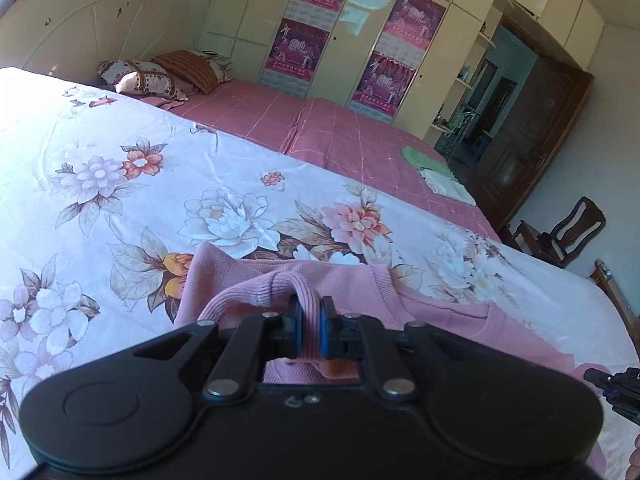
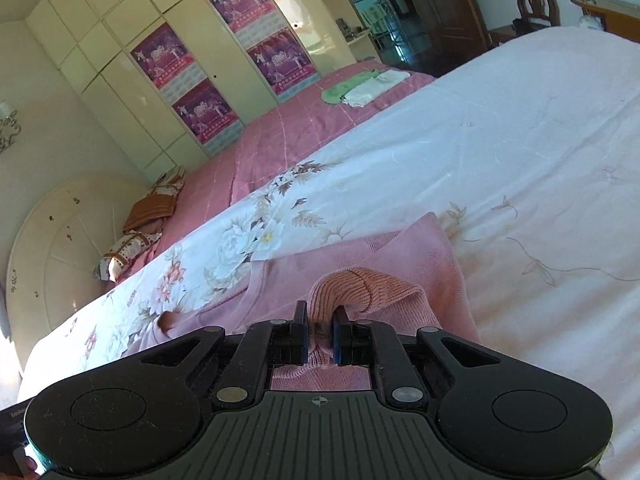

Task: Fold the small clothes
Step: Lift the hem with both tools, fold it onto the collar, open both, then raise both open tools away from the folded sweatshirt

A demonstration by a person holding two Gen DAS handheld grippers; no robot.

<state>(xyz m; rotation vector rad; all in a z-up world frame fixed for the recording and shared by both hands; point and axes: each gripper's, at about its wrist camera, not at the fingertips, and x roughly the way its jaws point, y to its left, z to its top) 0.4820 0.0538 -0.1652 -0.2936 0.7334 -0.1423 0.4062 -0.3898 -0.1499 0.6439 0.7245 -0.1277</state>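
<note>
Pink sweater (image 1: 344, 276) pinched between both hand-held grippers' fingertips.

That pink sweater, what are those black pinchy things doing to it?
A person is folding the pink sweater on the flowery quilt. The left gripper and the right gripper each pinch a ribbed edge of it. A green cloth and a white cloth lie farther off.

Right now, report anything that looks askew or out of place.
Nothing stands out. Both the left gripper and right gripper pinch ribbed edges of the pink garment, bunched only where gripped.
</note>
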